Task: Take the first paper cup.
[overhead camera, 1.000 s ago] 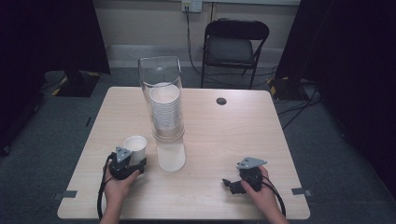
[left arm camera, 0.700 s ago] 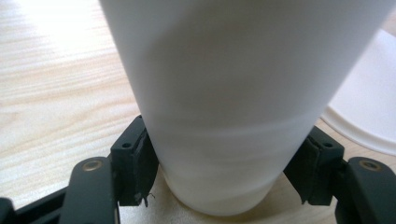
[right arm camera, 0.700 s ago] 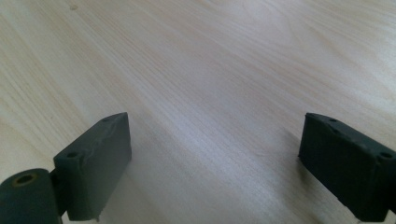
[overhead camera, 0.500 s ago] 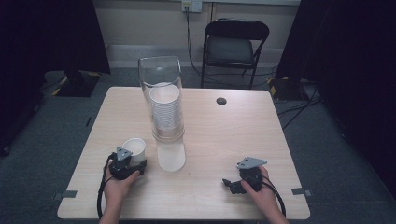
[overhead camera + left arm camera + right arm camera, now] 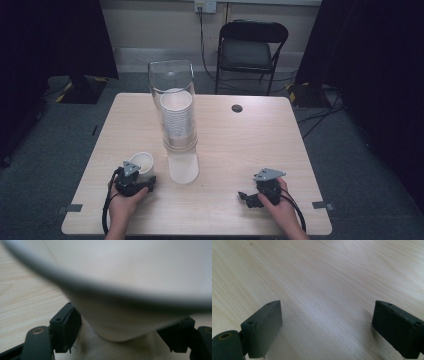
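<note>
A tall clear dispenser tube [image 5: 172, 95] stands mid-table with a stack of white paper cups [image 5: 177, 117] inside. The bottom cup [image 5: 183, 169] pokes out below it. Left of that, my left gripper [image 5: 141, 173] is shut on a single white paper cup [image 5: 143, 161], which is upright. In the left gripper view that cup [image 5: 125, 290] looms close, its lower body between the two black jaws. My right gripper [image 5: 246, 196] rests low near the table's front right, open. Between its jaws [image 5: 327, 325] there is only bare wood.
The light wooden table [image 5: 250, 140] has a small black grommet [image 5: 237, 108] at its far side. A black folding chair [image 5: 252, 50] stands behind the table, with cables on the floor to the right. Tape marks sit at the table's front corners.
The left gripper and its cup have edged slightly toward the front edge. The right gripper has stayed in place.
</note>
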